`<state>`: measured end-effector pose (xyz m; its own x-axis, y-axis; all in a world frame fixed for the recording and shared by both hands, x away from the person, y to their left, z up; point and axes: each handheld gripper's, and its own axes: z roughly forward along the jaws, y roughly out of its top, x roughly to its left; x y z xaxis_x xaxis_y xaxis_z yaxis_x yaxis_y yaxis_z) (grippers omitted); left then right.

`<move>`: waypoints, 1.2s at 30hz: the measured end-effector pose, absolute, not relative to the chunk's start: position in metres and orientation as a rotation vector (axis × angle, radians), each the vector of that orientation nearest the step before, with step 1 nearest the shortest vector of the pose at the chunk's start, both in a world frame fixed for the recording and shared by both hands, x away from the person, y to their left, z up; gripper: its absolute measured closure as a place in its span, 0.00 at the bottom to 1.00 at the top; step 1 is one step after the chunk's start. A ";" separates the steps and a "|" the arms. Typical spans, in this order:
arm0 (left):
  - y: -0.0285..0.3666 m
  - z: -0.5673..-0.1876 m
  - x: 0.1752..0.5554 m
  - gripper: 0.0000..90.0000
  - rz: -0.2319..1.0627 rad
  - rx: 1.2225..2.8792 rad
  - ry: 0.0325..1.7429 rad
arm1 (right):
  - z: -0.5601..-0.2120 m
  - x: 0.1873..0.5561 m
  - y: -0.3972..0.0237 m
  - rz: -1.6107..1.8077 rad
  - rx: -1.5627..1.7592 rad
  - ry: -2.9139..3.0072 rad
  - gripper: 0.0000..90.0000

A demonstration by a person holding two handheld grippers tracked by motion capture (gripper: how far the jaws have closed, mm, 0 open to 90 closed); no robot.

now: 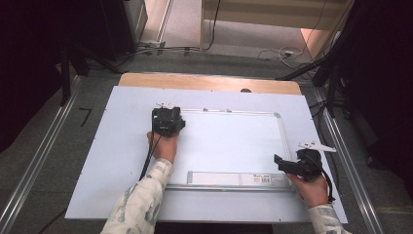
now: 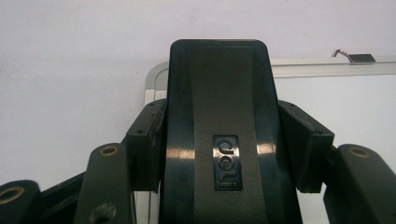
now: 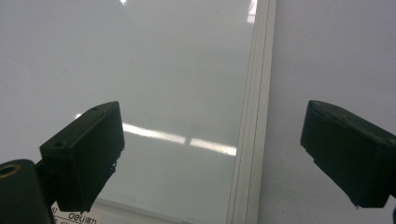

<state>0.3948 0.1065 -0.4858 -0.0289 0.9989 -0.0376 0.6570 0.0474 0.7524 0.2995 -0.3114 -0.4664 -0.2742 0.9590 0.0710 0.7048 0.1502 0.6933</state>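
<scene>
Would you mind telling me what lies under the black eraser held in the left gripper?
Beneath the black eraser, clamped in the left gripper, lies the whiteboard, near its rounded corner. The patch of board directly below the eraser is covered, so any marks there cannot be seen.

The table [image 1: 209, 82] is the landmark here. It has a light wooden top, and a pale sheet [image 1: 112, 161] covers almost all of it, so only a strip of wood shows at the far edge. Under and around the table lies a grey carpet floor [image 1: 58, 161]. On each side of the table, a metal rail [image 1: 36, 165] runs along the floor. Beyond the far edge of the table, several cables [image 1: 277, 52] lie on the carpet. Behind them stands a piece of light wooden furniture [image 1: 272, 12]. To the far left of the table is a dark cabinet [image 1: 119, 24]. The light is soft and even, with dark shadow at both far corners.
</scene>
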 end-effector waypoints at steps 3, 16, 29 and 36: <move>0.105 -0.490 0.398 0.46 0.758 1.673 1.756 | -0.466 0.299 -0.312 0.895 1.592 2.044 0.06; 0.108 -0.480 0.392 0.41 0.797 1.662 1.682 | -0.467 0.299 -0.312 0.892 1.590 2.046 0.05; 0.120 -0.465 0.365 0.35 0.709 1.632 1.597 | -0.467 0.299 -0.311 0.886 1.586 2.045 0.05; 0.129 -0.460 0.342 0.29 0.690 1.645 1.526 | -0.467 0.298 -0.310 0.884 1.584 2.043 0.05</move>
<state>0.3422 0.1288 -0.4605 0.1345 0.9844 -0.1136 0.5648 0.0180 0.8250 0.2983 -0.3102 -0.4666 -0.2729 0.9601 0.0620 0.7024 0.1548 0.6948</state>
